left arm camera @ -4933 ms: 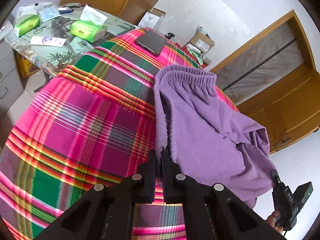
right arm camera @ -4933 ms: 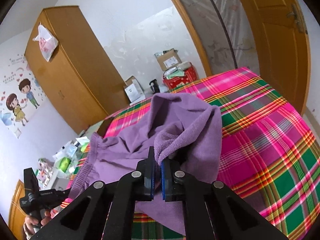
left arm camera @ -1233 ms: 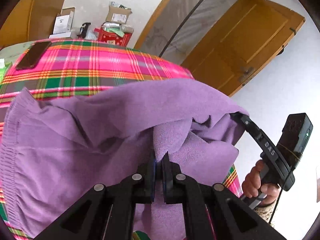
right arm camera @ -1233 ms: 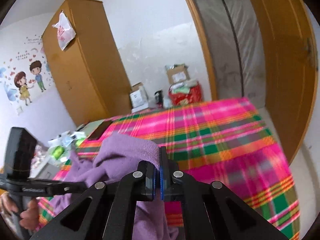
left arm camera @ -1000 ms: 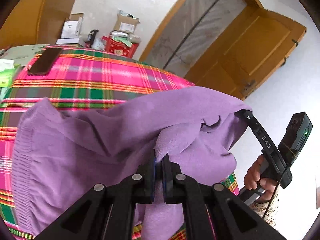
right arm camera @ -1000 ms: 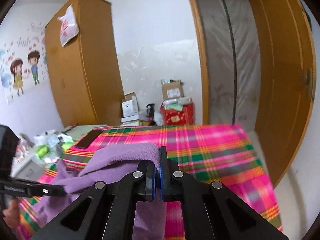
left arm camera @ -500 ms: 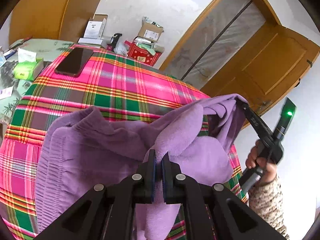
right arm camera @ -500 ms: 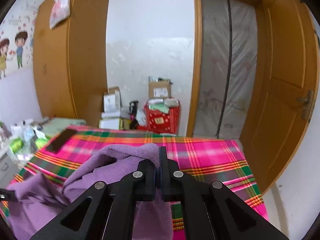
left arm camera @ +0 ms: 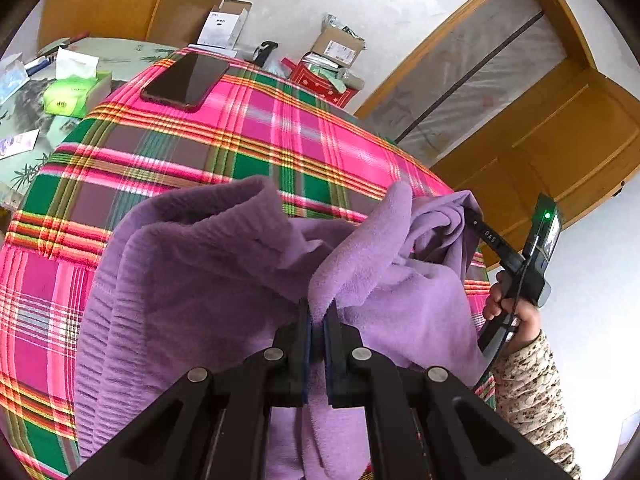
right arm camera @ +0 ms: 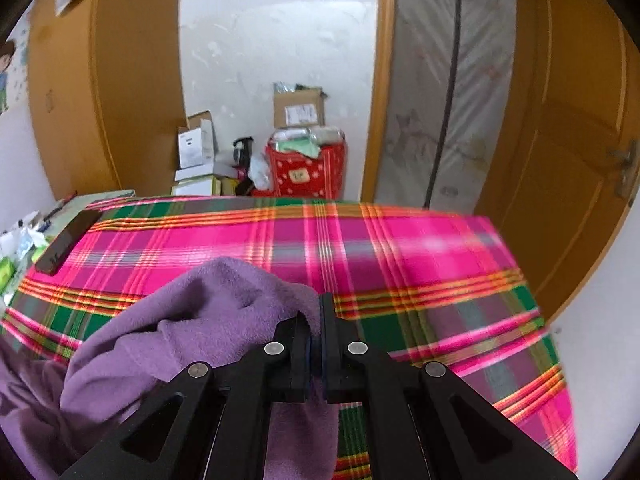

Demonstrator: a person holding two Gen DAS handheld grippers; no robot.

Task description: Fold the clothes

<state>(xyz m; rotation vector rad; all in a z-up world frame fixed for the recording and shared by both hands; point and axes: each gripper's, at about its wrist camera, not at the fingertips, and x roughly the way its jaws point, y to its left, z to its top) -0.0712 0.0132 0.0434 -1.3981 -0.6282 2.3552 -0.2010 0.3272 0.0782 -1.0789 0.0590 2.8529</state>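
Both grippers are pinching the same purple fleece garment point(left arm camera: 208, 280), which sits bunched up over the near half of a bed covered in a loud pink-and-green plaid blanket point(left arm camera: 248, 148). The left gripper point(left arm camera: 317, 320) has its jaws squeezed together on a fold of the fabric, with a flap standing up just above the fingertips and more cloth hanging down between the arms. You can see the ribbed elastic waistband point(left arm camera: 100, 344) running down the left side of the pile in that view. Over on the right, the right gripper point(left arm camera: 470, 218) is clamped on another bit of the same garment, held by a hand point(left arm camera: 508, 312) in a speckled knit sleeve point(left arm camera: 528, 392); its own camera shows the jaws point(right arm camera: 316, 320) closed tight on a purple fold, the cloth lifted off the blanket there. A dark phone point(left arm camera: 185, 80) lies flat on the far corner of the blanket, well apart from the garment. Off the bed there's a green tissue box point(left arm camera: 76, 90) on a side table, and against the far wall some cardboard boxes point(right arm camera: 298, 110) and a red bag point(right arm camera: 306, 170).
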